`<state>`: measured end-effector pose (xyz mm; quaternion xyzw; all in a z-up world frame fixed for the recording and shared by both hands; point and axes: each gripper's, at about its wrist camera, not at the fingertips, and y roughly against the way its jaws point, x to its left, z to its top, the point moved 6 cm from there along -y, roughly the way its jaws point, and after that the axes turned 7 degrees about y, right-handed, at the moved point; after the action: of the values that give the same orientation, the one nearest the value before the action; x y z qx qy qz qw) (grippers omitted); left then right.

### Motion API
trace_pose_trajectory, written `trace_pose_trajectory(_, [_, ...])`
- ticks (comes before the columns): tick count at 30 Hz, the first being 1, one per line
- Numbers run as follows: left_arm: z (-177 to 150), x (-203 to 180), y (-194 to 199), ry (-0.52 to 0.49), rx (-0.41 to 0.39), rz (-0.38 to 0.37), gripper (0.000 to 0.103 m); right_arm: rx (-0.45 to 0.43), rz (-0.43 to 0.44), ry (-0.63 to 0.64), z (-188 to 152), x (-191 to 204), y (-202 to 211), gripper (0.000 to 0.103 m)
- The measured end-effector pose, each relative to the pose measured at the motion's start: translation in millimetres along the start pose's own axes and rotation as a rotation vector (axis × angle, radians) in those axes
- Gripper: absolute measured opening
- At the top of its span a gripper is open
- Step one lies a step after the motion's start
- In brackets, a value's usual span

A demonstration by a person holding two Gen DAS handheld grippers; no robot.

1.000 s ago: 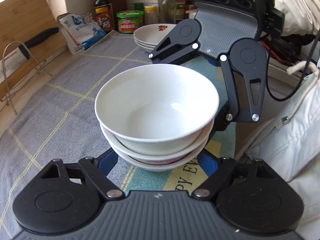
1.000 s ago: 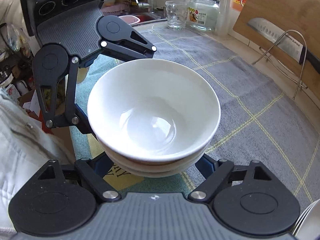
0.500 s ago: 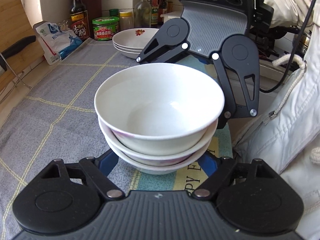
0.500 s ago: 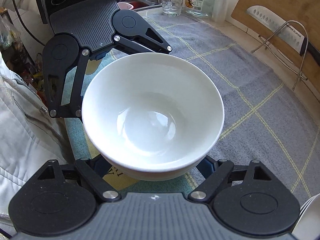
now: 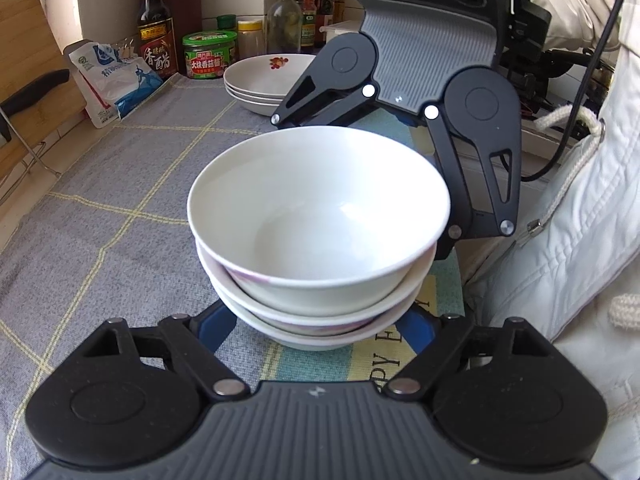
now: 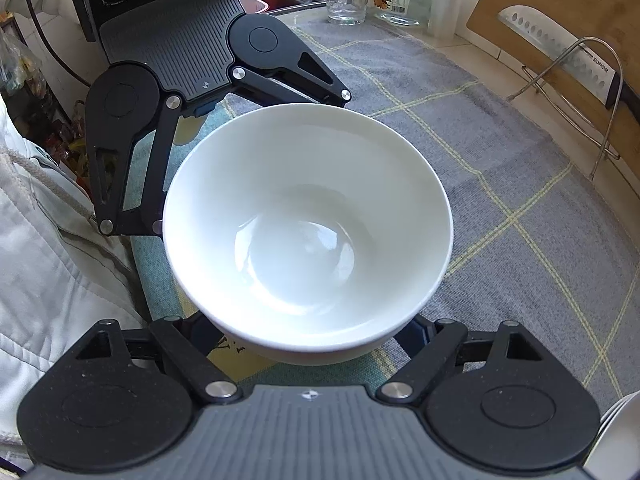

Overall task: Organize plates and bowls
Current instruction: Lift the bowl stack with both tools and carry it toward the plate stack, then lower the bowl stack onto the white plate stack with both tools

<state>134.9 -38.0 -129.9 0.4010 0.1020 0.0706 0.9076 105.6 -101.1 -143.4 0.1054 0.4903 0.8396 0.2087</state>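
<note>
- Three white bowls (image 5: 320,232) sit nested in one stack, and I have them cradled between my two grippers, over the near edge of the grey checked cloth (image 5: 120,208) where a printed mat shows beneath.
- My left gripper (image 5: 316,322) is spread wide, its blue-tipped fingers reaching under the lowest bowl from either side; whether they press the foot or only flank it, I cannot tell — the bowl hides the tips.
- My right gripper (image 6: 310,328) faces it from the far side, just as wide, tips likewise hidden under the stack.
- To do this well I judge I should keep both grippers level and move them together, since the hold is more a cradle than a clamp; any tilt could let the top bowl slide.
- Glazed ceramic, smooth and glossy, round walls flaring to thin rims — slippery against hard fingers. A faint purple band marks the lower bowls.
- Farther off, a stack of shallow plates (image 5: 260,80) with a red flower print stands near the jars and bottles, a likely spot to set the bowls beside.
</note>
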Motion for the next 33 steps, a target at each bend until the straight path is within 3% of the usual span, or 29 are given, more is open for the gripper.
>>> trace_pose_trajectory(17, [42, -4, -4, -0.013, 0.007, 0.048, 0.085, -0.036, -0.023, 0.023, -14, -22, 37, 0.09])
trace_pose_trajectory(33, [129, -18, -67, -0.079, -0.045, 0.075, 0.085, -0.059, -0.094, 0.036, -82, -86, 110, 0.09])
